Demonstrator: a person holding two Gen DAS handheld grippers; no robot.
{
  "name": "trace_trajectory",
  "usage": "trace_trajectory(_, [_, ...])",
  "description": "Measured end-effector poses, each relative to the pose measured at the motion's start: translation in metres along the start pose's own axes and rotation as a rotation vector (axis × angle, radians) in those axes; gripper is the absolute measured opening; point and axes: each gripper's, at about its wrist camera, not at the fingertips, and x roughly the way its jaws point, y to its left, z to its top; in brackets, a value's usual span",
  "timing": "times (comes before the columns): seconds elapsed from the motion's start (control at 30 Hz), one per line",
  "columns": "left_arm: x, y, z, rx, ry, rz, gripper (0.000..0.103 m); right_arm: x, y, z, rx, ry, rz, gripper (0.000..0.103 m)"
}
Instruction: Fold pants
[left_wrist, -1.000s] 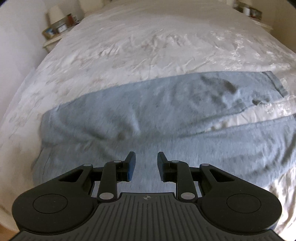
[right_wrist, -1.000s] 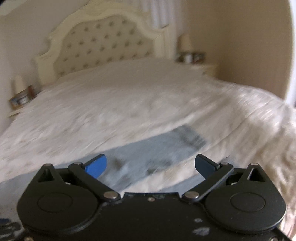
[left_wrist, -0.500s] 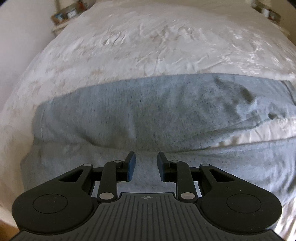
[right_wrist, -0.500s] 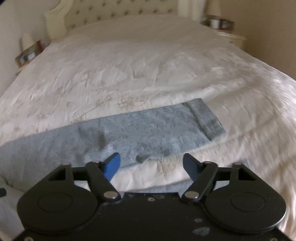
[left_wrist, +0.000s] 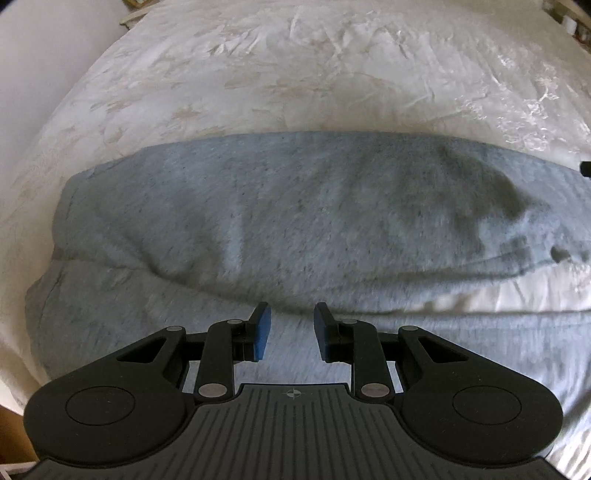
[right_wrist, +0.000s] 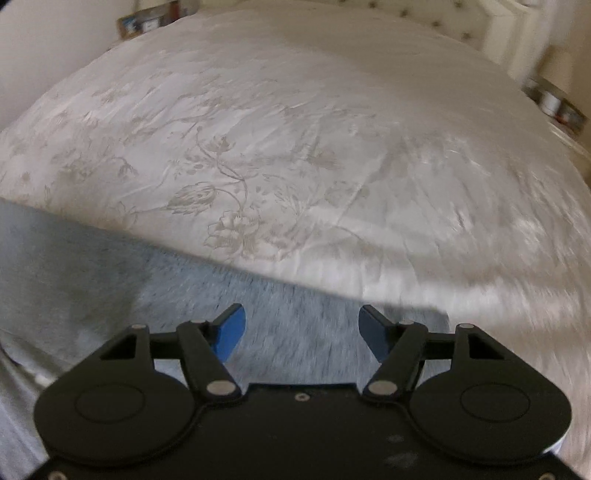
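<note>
I saw grey pants (left_wrist: 295, 221) rumpled across mid-frame on the white bedspread (left_wrist: 295, 74), left gripper (left_wrist: 291, 332) and right gripper (right_wrist: 301, 328) both parted, empty.

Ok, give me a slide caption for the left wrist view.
Left gripper, jaws open, poised over grey pants spread across a white floral bedspread.

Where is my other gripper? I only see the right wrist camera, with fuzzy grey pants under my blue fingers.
Observer: The left gripper is over the soft grey fleece pants, near where the two legs meet. Its jaws are a little apart and hold nothing.
Operator: Are the legs stacked up yet?
Observer: No. A strip of the white flowered bedspread shows between the two legs toward the right of the left wrist view.
</note>
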Motion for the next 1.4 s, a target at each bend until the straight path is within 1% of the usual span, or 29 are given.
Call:
trace_trajectory(0.03, [0.003,-0.003,0.003,0.005,0.004,-0.001,0.025,0.009,-0.002,0.005,-0.032,0.005,0.016,0.075])
trace_trajectory(0.07, [0.006,-0.004,0.007,0.007,0.009,-0.003,0.025,0.017,-0.002,0.009,-0.061,0.01,0.032,0.079])
trace_trajectory(0.13, [0.011,-0.006,0.013,0.009,0.02,-0.007,0.025,0.035,0.001,0.019,-0.148,0.02,0.072,0.083])
trace_trajectory(0.23, [0.02,-0.008,0.02,0.01,0.039,-0.017,0.025,0.061,0.008,0.032,-0.272,0.042,0.121,0.084])
trace_trajectory(0.37, [0.03,-0.008,0.027,-0.002,0.061,-0.042,0.025,0.087,0.022,0.042,-0.376,0.095,0.204,0.084])
trace_trajectory(0.4, [0.031,-0.008,0.029,-0.005,0.063,-0.049,0.025,0.093,0.025,0.042,-0.402,0.119,0.233,0.082])
trace_trajectory(0.47, [0.032,-0.007,0.033,-0.008,0.061,-0.063,0.025,0.103,0.03,0.042,-0.43,0.176,0.289,0.065])
trace_trajectory(0.53, [0.032,-0.008,0.037,-0.009,0.054,-0.077,0.025,0.108,0.036,0.045,-0.415,0.216,0.348,0.005])
trace_trajectory(0.57, [0.032,-0.008,0.04,-0.013,0.048,-0.087,0.025,0.107,0.038,0.047,-0.401,0.232,0.361,0.005])
trace_trajectory(0.6, [0.032,-0.008,0.044,-0.019,0.044,-0.098,0.025,0.102,0.04,0.048,-0.397,0.221,0.358,0.005])
trace_trajectory(0.67, [0.03,-0.008,0.053,-0.037,0.031,-0.132,0.025,0.079,0.043,0.045,-0.418,0.135,0.308,0.005])
trace_trajectory(0.77, [0.025,-0.009,0.065,-0.063,0.008,-0.178,0.025,0.027,0.046,0.034,-0.383,0.004,0.268,0.005])
trace_trajectory(0.87, [0.024,-0.01,0.076,-0.095,0.002,-0.244,0.025,-0.021,0.057,0.007,-0.379,-0.065,0.241,0.005])
trace_trajectory(0.93, [0.024,-0.01,0.082,-0.124,0.007,-0.289,0.025,-0.042,0.067,-0.019,-0.404,-0.069,0.228,0.006])
trace_trajectory(1.0, [0.025,-0.007,0.085,-0.162,0.016,-0.332,0.025,-0.053,0.077,-0.048,-0.418,-0.032,0.227,0.006])
trace_trajectory(1.07, [0.027,-0.004,0.086,-0.198,0.032,-0.37,0.025,-0.052,0.089,-0.071,-0.412,0.006,0.227,0.006])
trace_trajectory(1.13, [0.03,-0.001,0.087,-0.217,0.061,-0.39,0.025,-0.049,0.095,-0.088,-0.409,0.024,0.212,0.006])
trace_trajectory(1.2, [0.032,0.001,0.086,-0.216,0.083,-0.388,0.025,-0.046,0.099,-0.096,-0.383,0.038,0.203,0.006])
trace_trajectory(1.3, [0.032,-0.001,0.085,-0.202,0.096,-0.358,0.025,-0.049,0.098,-0.097,-0.333,0.034,0.193,0.006])
trace_trajectory(1.4, [0.038,-0.001,0.085,-0.219,0.131,-0.383,0.025,-0.055,0.096,-0.097,-0.314,0.021,0.189,0.006])
